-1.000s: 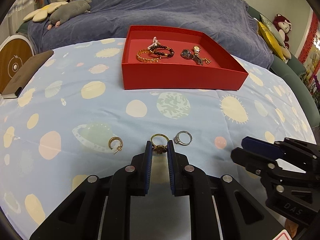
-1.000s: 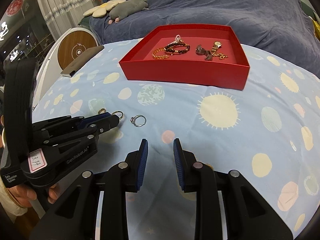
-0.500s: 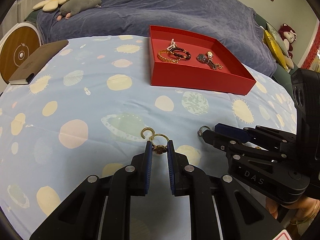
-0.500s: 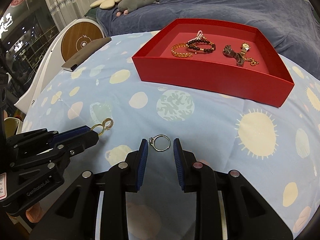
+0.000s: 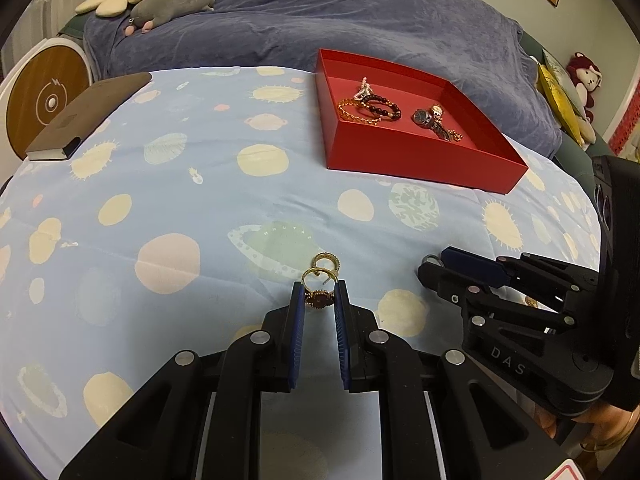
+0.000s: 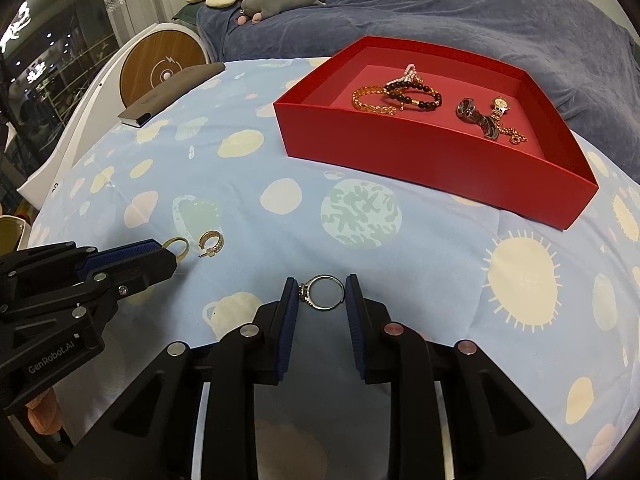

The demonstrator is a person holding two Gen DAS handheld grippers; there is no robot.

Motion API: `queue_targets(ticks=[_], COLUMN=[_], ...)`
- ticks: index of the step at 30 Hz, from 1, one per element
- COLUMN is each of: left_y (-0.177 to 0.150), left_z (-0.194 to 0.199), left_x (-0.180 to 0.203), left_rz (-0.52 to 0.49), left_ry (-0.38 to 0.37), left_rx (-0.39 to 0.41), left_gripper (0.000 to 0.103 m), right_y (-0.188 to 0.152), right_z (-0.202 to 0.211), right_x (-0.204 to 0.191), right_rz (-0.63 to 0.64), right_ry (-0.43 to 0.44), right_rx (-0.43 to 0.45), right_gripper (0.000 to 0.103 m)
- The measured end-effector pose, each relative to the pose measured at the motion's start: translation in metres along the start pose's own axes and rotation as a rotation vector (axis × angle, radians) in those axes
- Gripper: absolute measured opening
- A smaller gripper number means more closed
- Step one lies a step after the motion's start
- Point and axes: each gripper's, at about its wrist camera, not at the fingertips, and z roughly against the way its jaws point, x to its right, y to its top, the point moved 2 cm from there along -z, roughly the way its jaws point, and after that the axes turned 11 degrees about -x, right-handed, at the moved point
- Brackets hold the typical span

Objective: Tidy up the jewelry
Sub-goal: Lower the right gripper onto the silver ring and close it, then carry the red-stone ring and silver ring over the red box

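done: bracelets (image 6: 396, 94), watches (image 6: 486, 116) sat in red tray (image 6: 440, 160) | left gripper (image 5: 319, 300) clamped gold ring (image 5: 318, 294) | right gripper (image 6: 322, 294) straddled silver ring (image 6: 323, 292), grip unclear | left: hoop earring (image 6: 211, 242), 9 o'clock of right gripper

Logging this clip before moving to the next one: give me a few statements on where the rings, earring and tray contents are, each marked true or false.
1. The left gripper holds a gold ring with a dark red stone between its fingers. True.
2. The silver ring lies in the red tray. False: it lies on the cloth between the right gripper fingers.
3. The gold hoop earring lies on the patterned cloth, outside the tray. True.
4. The tray is empty. False: it holds bracelets and watches.
5. The tray has a lid on. False: it is open-topped.
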Motion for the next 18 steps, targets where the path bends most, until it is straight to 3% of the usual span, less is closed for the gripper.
queue_targets(ticks=[18], left_y=[0.022], left_z=[-0.001], left_x=[0.036], left_rz=[-0.028], left_ry=[-0.021], left_rx=[0.021], left_gripper=[0.012], right_y=[-0.016], right_z=[0.046], right_x=[0.024], right_rz=[-0.063], right_ry=[0.036], right_rx=[0.058], right_gripper=[0.023])
